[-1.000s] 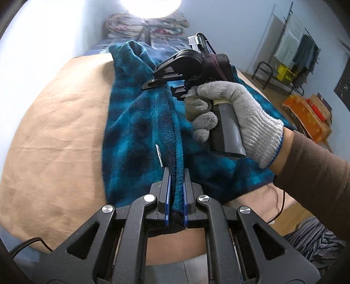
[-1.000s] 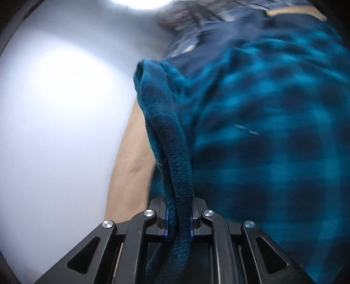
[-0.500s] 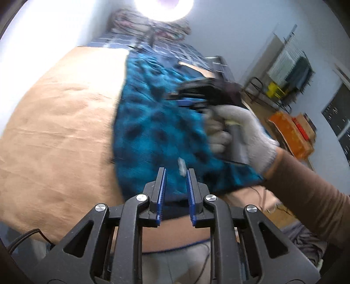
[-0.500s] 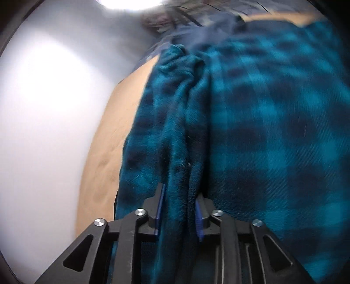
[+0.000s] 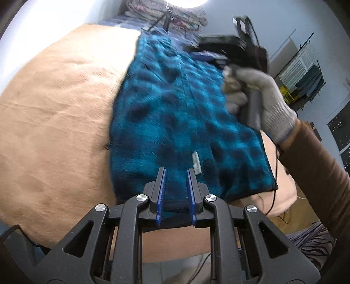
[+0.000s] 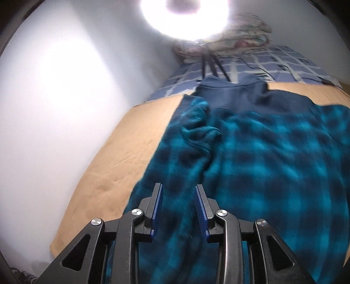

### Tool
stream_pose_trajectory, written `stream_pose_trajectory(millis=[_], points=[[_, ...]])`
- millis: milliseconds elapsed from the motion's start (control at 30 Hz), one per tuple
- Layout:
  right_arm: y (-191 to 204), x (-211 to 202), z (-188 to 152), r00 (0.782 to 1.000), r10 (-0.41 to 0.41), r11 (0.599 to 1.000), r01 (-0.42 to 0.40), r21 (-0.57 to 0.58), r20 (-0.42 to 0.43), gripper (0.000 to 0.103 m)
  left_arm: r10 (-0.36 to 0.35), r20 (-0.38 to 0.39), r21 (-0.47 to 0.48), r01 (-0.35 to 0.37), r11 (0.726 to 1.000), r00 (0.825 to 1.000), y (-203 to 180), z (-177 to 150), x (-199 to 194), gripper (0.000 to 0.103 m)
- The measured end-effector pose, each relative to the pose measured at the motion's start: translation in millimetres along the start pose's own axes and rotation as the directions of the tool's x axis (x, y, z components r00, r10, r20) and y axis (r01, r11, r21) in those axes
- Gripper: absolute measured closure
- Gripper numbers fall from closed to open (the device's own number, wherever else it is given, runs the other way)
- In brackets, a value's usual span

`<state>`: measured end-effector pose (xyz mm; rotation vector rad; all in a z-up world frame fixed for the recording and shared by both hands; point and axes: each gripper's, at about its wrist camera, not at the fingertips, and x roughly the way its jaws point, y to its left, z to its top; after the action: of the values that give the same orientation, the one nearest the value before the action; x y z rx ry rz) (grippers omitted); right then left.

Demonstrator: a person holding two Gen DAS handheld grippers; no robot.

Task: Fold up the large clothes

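A teal and black plaid fleece garment (image 5: 175, 113) lies flat on the tan blanket (image 5: 54, 122), with a small white label (image 5: 196, 162) near its near hem. My left gripper (image 5: 176, 172) hovers over that hem, open by a narrow gap, its pads not pressing the cloth. A gloved hand (image 5: 262, 102) holds my right gripper (image 5: 210, 50), blurred, above the garment's far right side. In the right wrist view the right gripper (image 6: 179, 187) stands open above the garment (image 6: 262, 174), nothing pinched. A bunched sleeve fold (image 6: 196, 131) lies ahead, with a navy part (image 6: 240, 96) beyond.
A white wall (image 6: 54, 109) runs along the blanket's left side. Beyond lie a blue checked sheet (image 6: 273, 63), a bedding pile (image 5: 170, 11) and a bright ring light (image 6: 186, 15). A drying rack (image 5: 306, 63) stands at right. A thin cable (image 5: 274, 174) hangs off the near right corner.
Both grippers were shut on a raised fold of the garment; both have let go and the cloth now lies flat. The right gripper has lifted away, and the left has drawn back toward the hem.
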<state>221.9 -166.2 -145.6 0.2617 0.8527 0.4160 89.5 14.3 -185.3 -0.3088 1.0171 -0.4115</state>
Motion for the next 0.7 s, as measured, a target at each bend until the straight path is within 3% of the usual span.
stream_pose_trajectory(millis=[133, 167, 200, 333, 467, 567, 600, 633, 667, 700], points=[[6, 23, 1, 0.999, -0.022, 1.0, 0.022, -0.016, -0.049, 0.072, -0.041, -0.042, -0.034, 0.04, 0.999, 0.998, 3, -3, 1, 0.086], [6, 25, -1, 0.998, -0.023, 1.0, 0.022, -0.01, -0.064, 0.072, -0.05, -0.04, -0.043, 0.048, 0.998, 0.998, 4, -5, -3, 0.083], [6, 26, -2, 0.996, -0.024, 1.0, 0.023, -0.009, -0.084, 0.072, -0.052, -0.033, -0.044, 0.051, 0.998, 0.998, 4, -6, -5, 0.072], [4, 26, -5, 0.991, -0.065, 0.997, 0.058, -0.058, -0.118, 0.054, -0.049, -0.054, 0.026, 0.051, 0.998, 0.997, -10, -12, 2, 0.07], [-5, 28, -3, 0.984, -0.109, 0.994, 0.104, -0.044, -0.142, 0.049, -0.011, -0.09, 0.074, 0.017, 0.997, 0.996, -23, -15, 19, 0.07], [-11, 37, -1, 0.977, -0.125, 0.992, 0.121, -0.033, -0.171, 0.048, 0.009, -0.109, 0.058, -0.003, 0.998, 0.994, -24, -13, 31, 0.097], [-10, 40, -1, 0.974, -0.14, 0.99, 0.134, -0.045, -0.179, 0.05, -0.002, -0.108, 0.051, 0.008, 0.999, 0.994, -24, -13, 30, 0.098], [-10, 44, -2, 0.97, -0.149, 0.989, 0.14, -0.056, -0.192, 0.064, -0.03, -0.101, 0.049, 0.035, 0.998, 0.994, -27, -11, 28, 0.098], [-10, 48, -2, 0.968, -0.137, 0.99, 0.126, -0.065, -0.21, 0.085, -0.049, -0.095, 0.057, 0.054, 0.997, 0.994, -31, -10, 25, 0.099], [-8, 52, -3, 0.964, -0.133, 0.99, 0.119, -0.076, -0.23, 0.09, -0.078, -0.091, 0.063, 0.084, 0.994, 0.993, -36, -9, 22, 0.1]])
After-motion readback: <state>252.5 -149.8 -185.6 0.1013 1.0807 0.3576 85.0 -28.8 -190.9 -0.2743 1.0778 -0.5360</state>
